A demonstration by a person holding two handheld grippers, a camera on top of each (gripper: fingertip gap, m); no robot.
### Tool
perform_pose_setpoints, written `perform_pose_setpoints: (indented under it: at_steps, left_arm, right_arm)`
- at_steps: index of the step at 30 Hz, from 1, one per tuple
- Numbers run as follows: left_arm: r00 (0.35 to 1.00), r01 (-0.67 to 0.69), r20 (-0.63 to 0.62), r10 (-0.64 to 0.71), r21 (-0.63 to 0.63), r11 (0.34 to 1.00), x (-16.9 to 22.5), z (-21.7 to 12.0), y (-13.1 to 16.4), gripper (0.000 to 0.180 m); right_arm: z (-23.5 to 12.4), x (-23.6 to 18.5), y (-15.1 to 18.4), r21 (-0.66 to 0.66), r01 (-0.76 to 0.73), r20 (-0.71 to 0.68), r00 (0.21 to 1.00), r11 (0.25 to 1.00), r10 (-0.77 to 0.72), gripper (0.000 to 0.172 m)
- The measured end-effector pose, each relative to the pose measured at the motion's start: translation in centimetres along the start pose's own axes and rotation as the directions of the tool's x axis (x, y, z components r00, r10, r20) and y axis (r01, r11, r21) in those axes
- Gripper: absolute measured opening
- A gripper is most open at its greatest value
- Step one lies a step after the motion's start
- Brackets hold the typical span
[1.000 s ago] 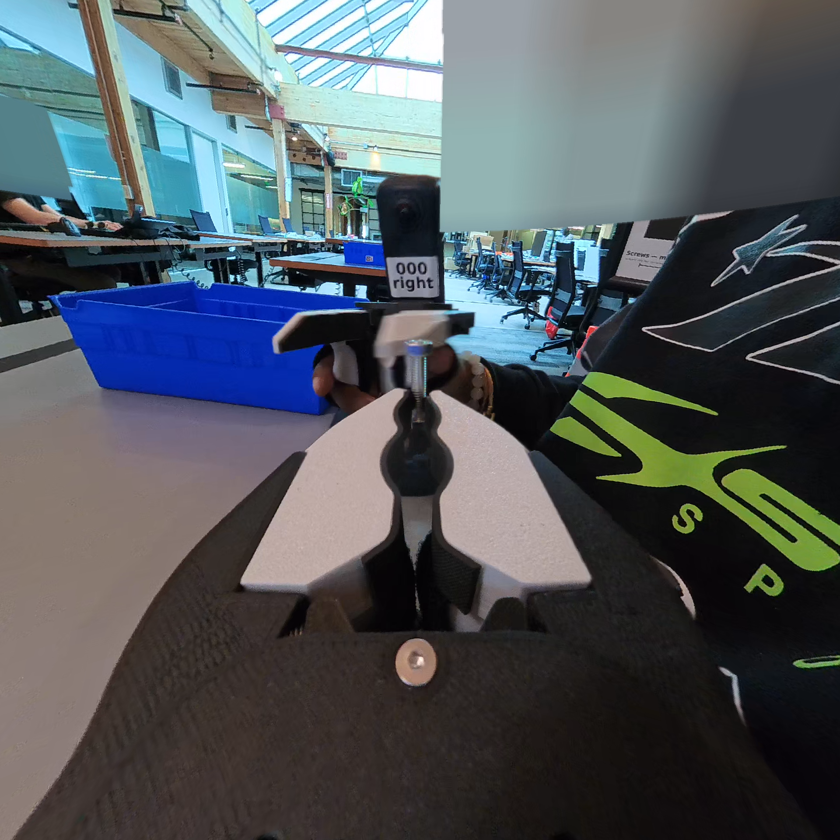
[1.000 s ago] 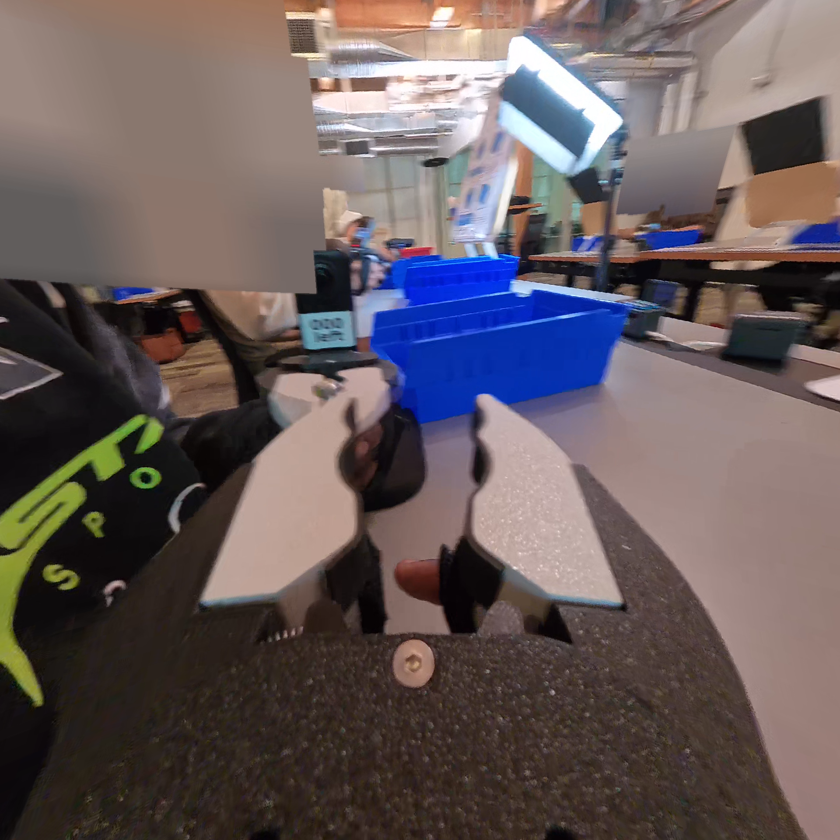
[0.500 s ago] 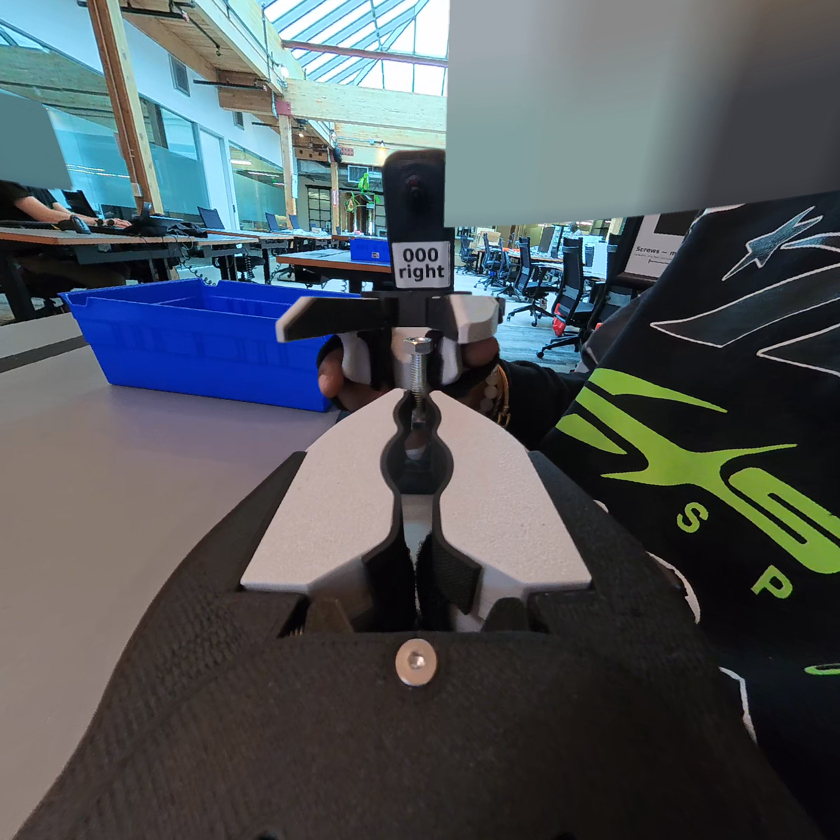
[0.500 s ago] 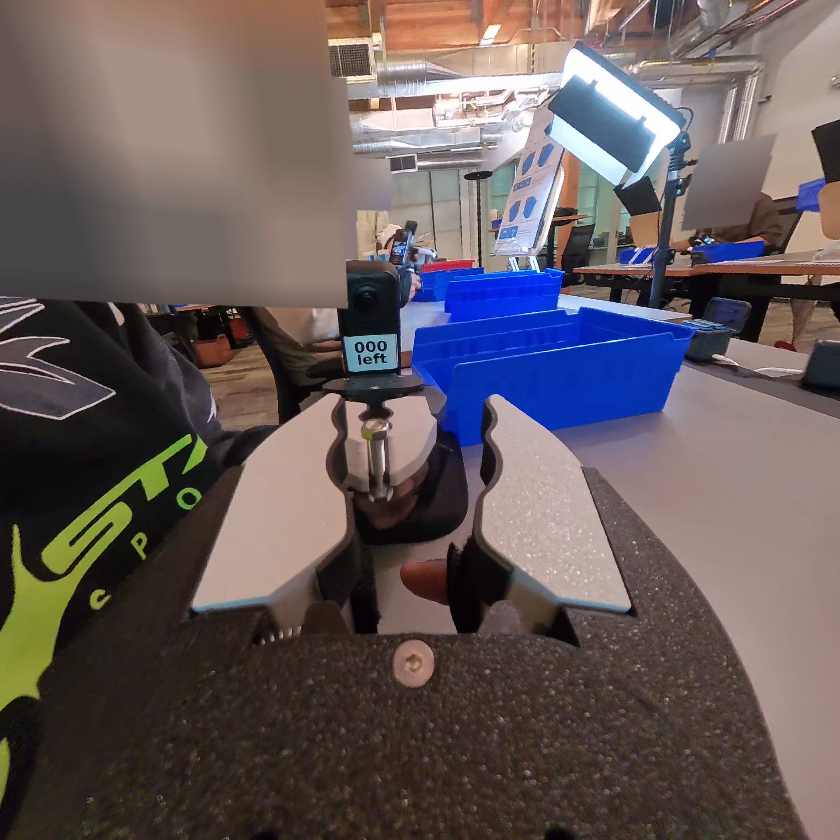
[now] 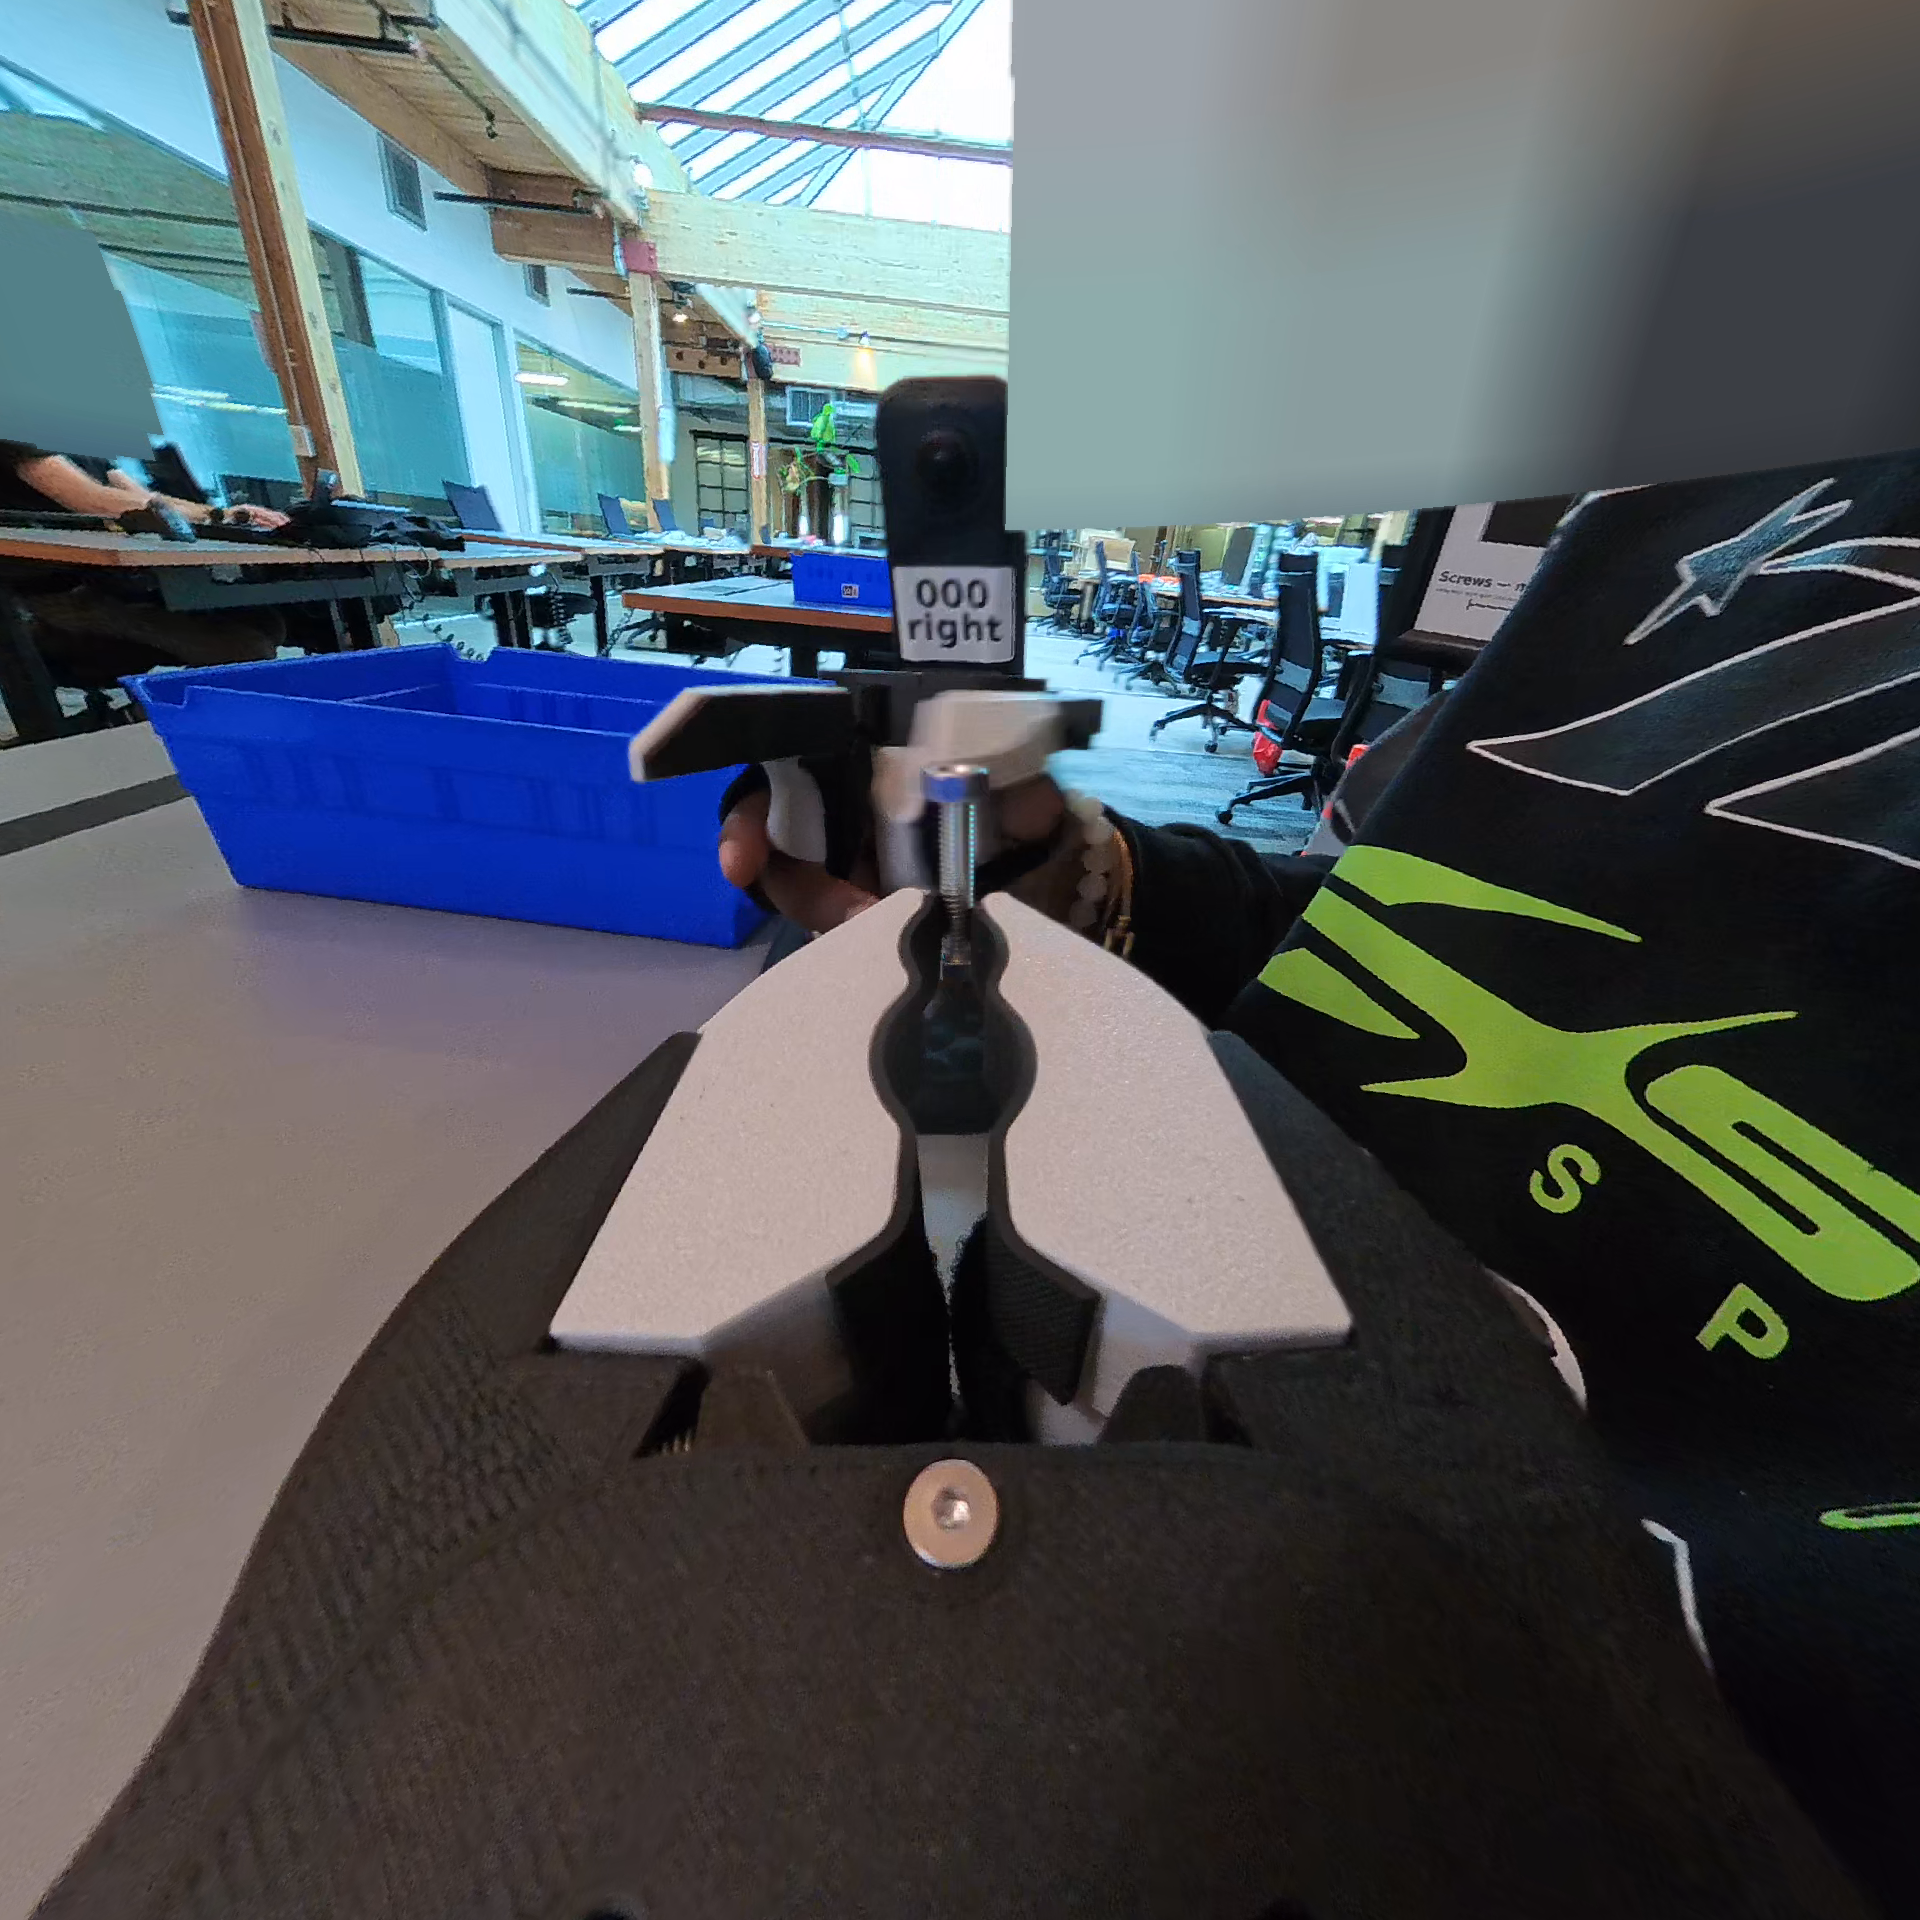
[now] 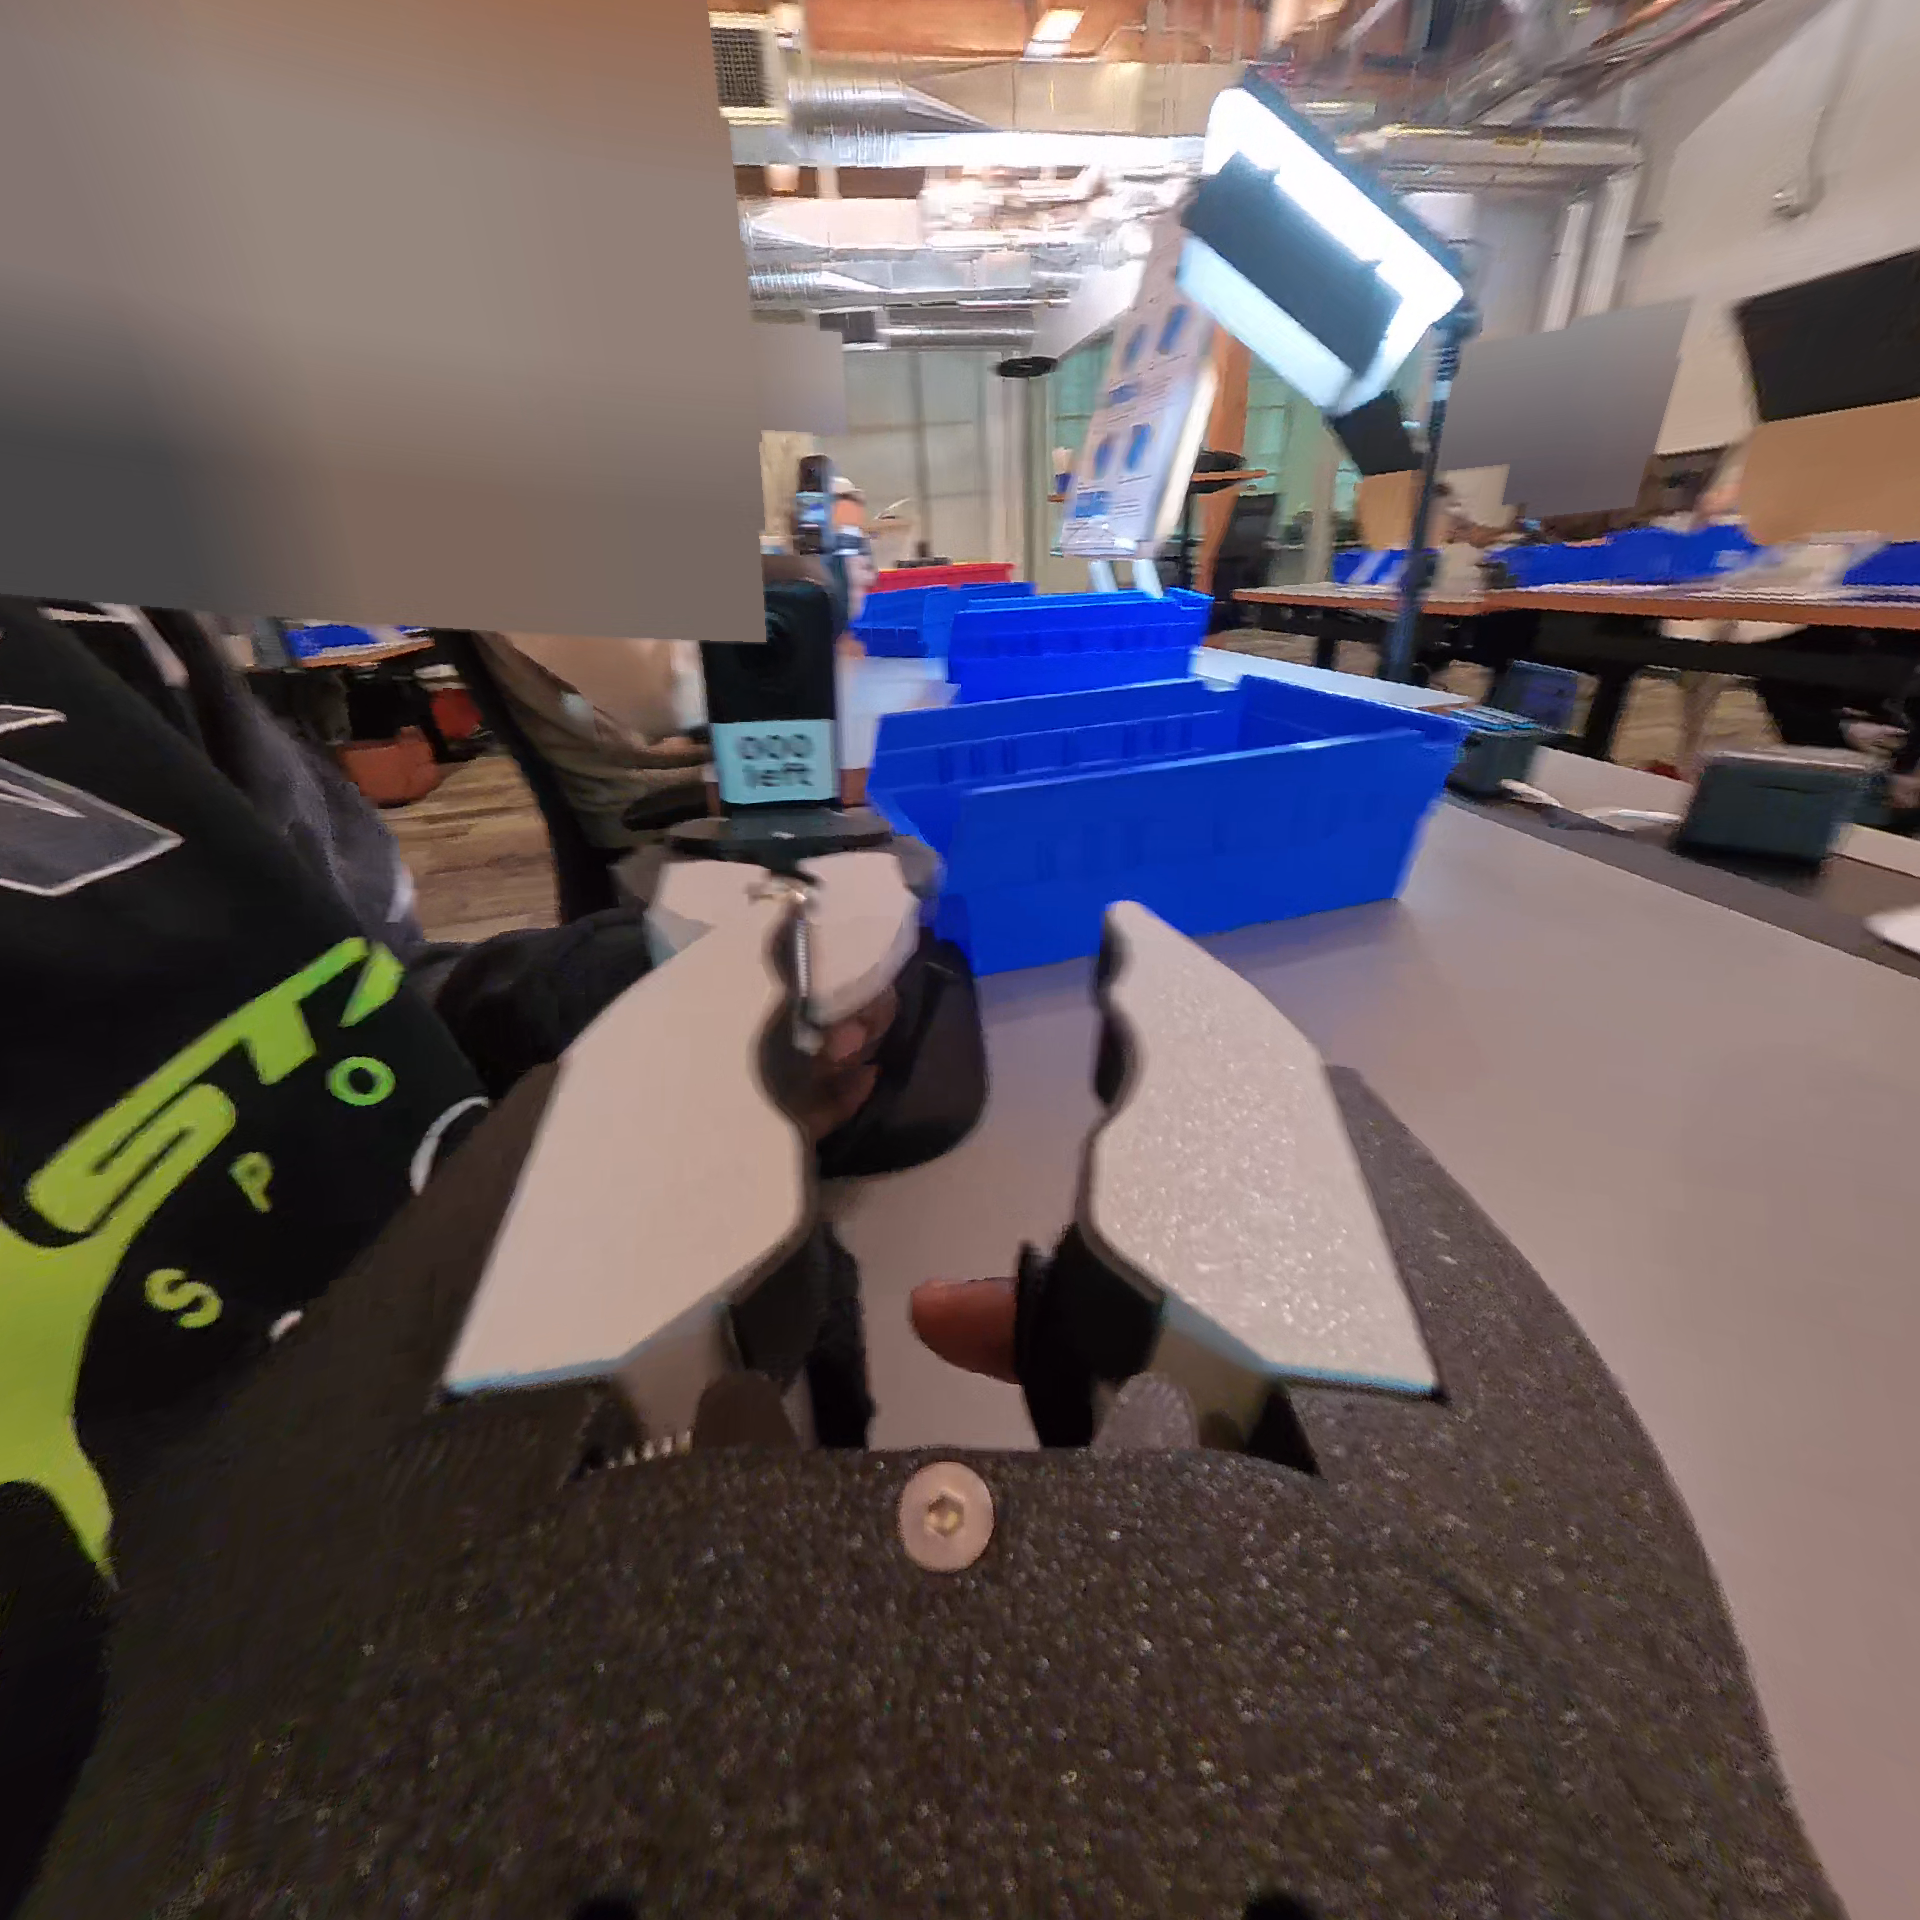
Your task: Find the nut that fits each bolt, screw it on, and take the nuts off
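My left gripper (image 5: 954,906) is shut on the threaded shaft of a silver bolt (image 5: 954,831). The bolt stands upright with its round head on top. I see no nut on the bare shaft above the pads. My right gripper (image 6: 945,935) is open and holds nothing. It faces the left gripper at close range and shows in the left wrist view (image 5: 873,727) just behind the bolt's head. In the right wrist view the bolt (image 6: 800,966) lies in front of the right gripper's left finger (image 6: 665,1091), not between the pads.
A blue plastic bin (image 5: 447,769) stands on the grey table (image 5: 260,1091) and also shows in the right wrist view (image 6: 1164,810). A person in a black shirt with green print (image 5: 1558,1039) is close on one side. More bins and desks stand far behind. Left and right tips are no more than a few centimetres apart.
The right gripper has swung aside with blur. The bolt sat between its open fingers half a second ago and now lies before its left finger. The left grip on the bolt is unchanged.
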State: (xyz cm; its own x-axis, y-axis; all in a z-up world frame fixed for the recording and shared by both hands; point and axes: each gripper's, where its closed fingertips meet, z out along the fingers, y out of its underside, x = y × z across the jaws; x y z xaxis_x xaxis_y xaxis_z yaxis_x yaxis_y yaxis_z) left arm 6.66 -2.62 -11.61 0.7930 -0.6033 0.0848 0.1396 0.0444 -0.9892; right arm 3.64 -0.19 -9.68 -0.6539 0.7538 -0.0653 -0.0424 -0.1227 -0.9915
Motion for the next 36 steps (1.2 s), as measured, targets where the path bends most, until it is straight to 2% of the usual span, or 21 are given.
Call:
perform_pose_setpoints:
  at_steps: [1, 3, 7, 11, 14, 20, 28, 31, 36]
  left_arm:
    - [1.0, -0.006, -0.006, 0.006, 0.004, 1.0, 0.1, 0.0, -0.1, 0.005]
    - [1.0, -0.003, 0.005, 0.003, -0.003, 1.0, 0.0, 0.0, 0.0, 0.005]
    - [1.0, -0.001, 0.006, 0.001, -0.003, 1.0, -0.1, 0.0, 0.0, 0.005]
    - [1.0, -0.004, 0.009, 0.004, -0.008, 1.0, -0.1, 0.1, 0.1, 0.005]
    - [1.0, -0.002, 0.014, 0.003, -0.006, 1.0, -0.2, 0.0, 0.1, 0.005]
    - [1.0, -0.008, 0.016, 0.008, -0.006, 1.0, -0.1, 0.0, 0.1, 0.005]
    - [1.0, -0.004, 0.019, 0.004, -0.002, 1.0, -0.2, 0.0, 0.0, 0.005]
    - [1.0, -0.005, 0.023, 0.005, -0.006, 1.0, -0.2, 0.0, 0.1, 0.005]
    - [1.0, -0.009, 0.022, 0.009, -0.013, 1.0, -0.2, 0.1, 0.2, 0.005]
  right_arm:
    - [-0.7, 1.0, 0.3, -0.013, 0.013, -0.057, 0.998, 1.0, -0.013, 0.036]
    - [-1.9, 2.2, 0.7, -0.04, 0.026, -0.112, 0.993, 0.999, -0.03, 0.03]
    - [-2.0, 0.7, -0.2, 0.014, -0.002, -0.039, 0.999, 1.0, 0.002, 0.037]
    - [-0.4, -1.2, -0.5, 0.025, -0.011, 0.056, 0.998, 1.0, 0.01, 0.05]
    - [0.8, -2.2, -0.7, 0.019, 0.009, 0.086, 0.996, 1.0, -0.01, 0.051]
    - [1.9, -2.3, -0.6, -0.009, 0.029, 0.077, 0.997, 1.0, -0.028, 0.046]
    - [0.9, -2.0, -0.4, -0.019, 0.035, 0.076, 0.997, 0.999, -0.034, 0.046]
    - [0.7, -2.5, -0.4, -0.071, 0.05, 0.101, 0.994, 0.996, -0.043, 0.032]
    - [0.6, -3.0, -0.2, -0.144, 0.07, 0.136, 0.989, 0.987, -0.05, 0.021]
